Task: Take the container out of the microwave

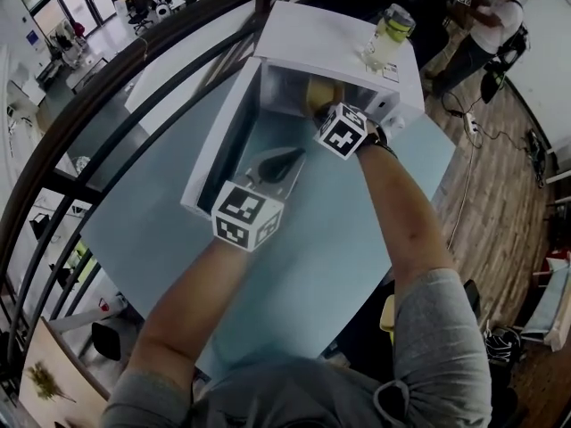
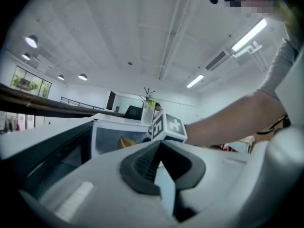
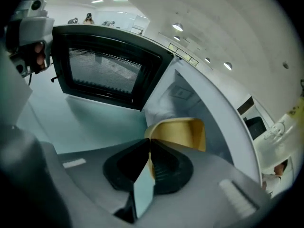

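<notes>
A white microwave (image 1: 330, 34) stands on the light blue table (image 1: 357, 239) with its door (image 1: 219, 141) swung open to the left. A yellow container (image 3: 183, 133) sits at the mouth of the cavity and is partly hidden in the head view (image 1: 318, 92). My right gripper (image 3: 148, 143) points steeply down at the opening, shut on the container's near wall, and a yellow strip shows between its pads. My left gripper (image 1: 290, 157) hovers level in front of the open door, shut and holding nothing. In the left gripper view, the container (image 2: 124, 141) shows inside the cavity.
A clear bottle with a green lid (image 1: 390, 36) stands on top of the microwave. The open door (image 3: 107, 68) blocks the left side. A person (image 1: 486, 25) stands on the wooden floor at the back right. A dark railing runs along the left.
</notes>
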### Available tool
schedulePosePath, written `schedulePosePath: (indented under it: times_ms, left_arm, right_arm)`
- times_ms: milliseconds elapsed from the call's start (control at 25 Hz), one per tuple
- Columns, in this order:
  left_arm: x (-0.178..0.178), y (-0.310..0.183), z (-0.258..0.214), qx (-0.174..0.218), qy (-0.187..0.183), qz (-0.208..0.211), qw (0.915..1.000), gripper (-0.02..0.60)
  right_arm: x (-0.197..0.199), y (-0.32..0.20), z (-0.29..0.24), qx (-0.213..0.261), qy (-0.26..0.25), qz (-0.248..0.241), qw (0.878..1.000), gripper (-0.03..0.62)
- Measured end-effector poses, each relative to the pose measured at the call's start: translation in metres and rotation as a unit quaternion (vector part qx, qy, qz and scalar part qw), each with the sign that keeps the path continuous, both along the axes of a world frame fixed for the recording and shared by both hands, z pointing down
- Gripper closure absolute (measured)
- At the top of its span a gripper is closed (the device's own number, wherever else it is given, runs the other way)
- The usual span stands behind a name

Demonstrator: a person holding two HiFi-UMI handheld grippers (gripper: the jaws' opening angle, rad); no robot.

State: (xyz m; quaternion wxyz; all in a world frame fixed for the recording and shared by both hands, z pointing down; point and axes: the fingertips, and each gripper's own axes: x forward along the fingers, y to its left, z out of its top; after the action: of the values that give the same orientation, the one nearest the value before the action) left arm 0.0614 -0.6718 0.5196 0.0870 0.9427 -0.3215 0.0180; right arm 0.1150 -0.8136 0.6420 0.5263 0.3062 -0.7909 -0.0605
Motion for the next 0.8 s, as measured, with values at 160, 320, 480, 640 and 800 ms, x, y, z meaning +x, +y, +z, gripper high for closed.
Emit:
schedulePosePath:
  times_ms: [160, 320, 480, 640, 800]
  left_arm:
    - [-0.011, 0.016, -0.027, 0.010, 0.002, -0.007, 0.9999, 0.555]
    - [-0.028, 0.036, -0.055, 0.018, 0.007, -0.012, 0.9997, 0.555]
    - [-0.043, 0.059, -0.082, 0.026, 0.010, -0.017, 0.9994, 0.555]
    - [-0.059, 0.087, -0.108, 0.034, 0.007, -0.018, 0.9992, 0.555]
    - [-0.079, 0.113, -0.136, 0.048, 0.007, -0.024, 0.9986, 0.555]
  right_arm:
    - [-0.012, 0.026, -0.022, -0.001, 0.000, -0.013, 1.000, 0.577]
    - [-0.028, 0.052, -0.047, -0.001, 0.002, -0.021, 1.000, 0.576]
    - [-0.038, 0.084, -0.070, -0.005, 0.011, -0.029, 1.000, 0.576]
    - [-0.044, 0.117, -0.089, -0.008, 0.018, -0.031, 0.999, 0.576]
    - [-0.052, 0.146, -0.112, -0.004, 0.022, -0.028, 0.999, 0.576]
